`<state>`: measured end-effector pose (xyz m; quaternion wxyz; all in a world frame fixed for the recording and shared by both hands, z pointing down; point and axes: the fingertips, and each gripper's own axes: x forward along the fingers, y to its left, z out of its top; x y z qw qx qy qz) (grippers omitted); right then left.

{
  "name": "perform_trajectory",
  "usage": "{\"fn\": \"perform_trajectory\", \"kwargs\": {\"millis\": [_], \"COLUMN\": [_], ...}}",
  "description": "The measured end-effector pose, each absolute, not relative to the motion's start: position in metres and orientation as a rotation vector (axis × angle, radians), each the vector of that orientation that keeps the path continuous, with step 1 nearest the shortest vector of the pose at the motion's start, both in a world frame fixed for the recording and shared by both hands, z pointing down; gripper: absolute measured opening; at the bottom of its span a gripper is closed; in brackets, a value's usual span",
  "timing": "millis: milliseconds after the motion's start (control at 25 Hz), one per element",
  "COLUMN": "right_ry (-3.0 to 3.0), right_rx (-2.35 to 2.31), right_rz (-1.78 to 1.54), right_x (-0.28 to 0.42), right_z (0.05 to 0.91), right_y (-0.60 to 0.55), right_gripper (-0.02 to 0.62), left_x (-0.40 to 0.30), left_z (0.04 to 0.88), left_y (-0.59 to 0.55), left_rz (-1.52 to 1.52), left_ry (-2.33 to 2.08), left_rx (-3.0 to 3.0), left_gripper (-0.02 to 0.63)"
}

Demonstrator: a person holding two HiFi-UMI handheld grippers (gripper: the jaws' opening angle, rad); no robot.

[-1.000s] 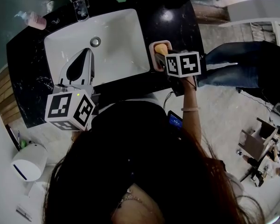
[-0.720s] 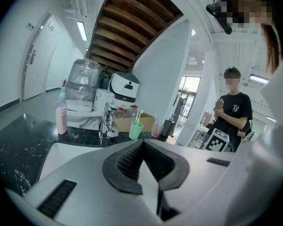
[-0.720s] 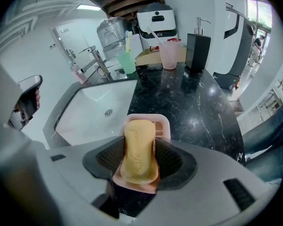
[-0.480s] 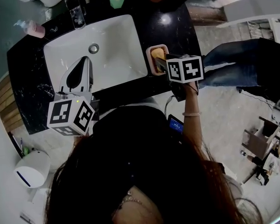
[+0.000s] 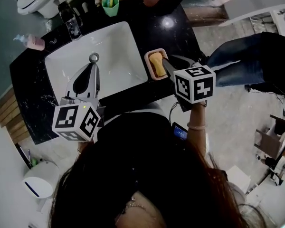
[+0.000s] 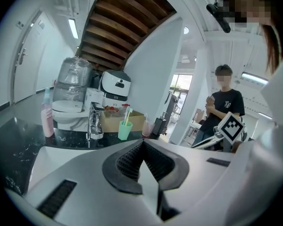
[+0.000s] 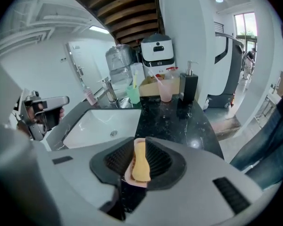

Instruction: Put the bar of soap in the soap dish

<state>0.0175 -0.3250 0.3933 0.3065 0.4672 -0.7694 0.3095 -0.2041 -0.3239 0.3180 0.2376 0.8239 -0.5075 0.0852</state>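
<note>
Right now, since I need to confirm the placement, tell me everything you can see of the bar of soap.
The bar of soap is a smooth, yellow-orange oblong with rounded ends, whole and apparently solid. It lies flat inside the pink soap dish, along its length, on the black counter just right of the white sink in the head view. Only the dish touches it. The right gripper hangs above it, clear of it; its jaws have just been closing, with nothing gripped between them.

The bar of soap (image 5: 155, 63) is yellow-orange, the soap dish (image 5: 148, 66) pink, the desk (image 5: 178, 32) black with pale marbled flecks, the sink (image 5: 118, 51) white, the cup (image 5: 110, 6) green and the bottle (image 5: 35, 42) pink.
</note>
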Motion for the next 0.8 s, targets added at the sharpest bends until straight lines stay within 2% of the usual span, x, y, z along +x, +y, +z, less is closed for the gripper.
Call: {"fn": "perform_trajectory", "kwargs": {"millis": [440, 800], "right_ry": [-2.222, -2.229], "right_rx": [1.346, 1.368], "right_rz": [0.701, 0.693], "right_x": [0.015, 0.018], "right_z": [0.326, 0.321], "right_y": [-0.314, -0.308], "right_gripper": [0.024, 0.023], "left_x": [-0.163, -0.148], "left_z": [0.303, 0.302], "left_y": [-0.317, -0.315], "left_rz": [0.244, 0.27], "left_ry": [-1.223, -1.153], "left_rx": [2.346, 2.384], "left_gripper": [-0.005, -0.005]}}
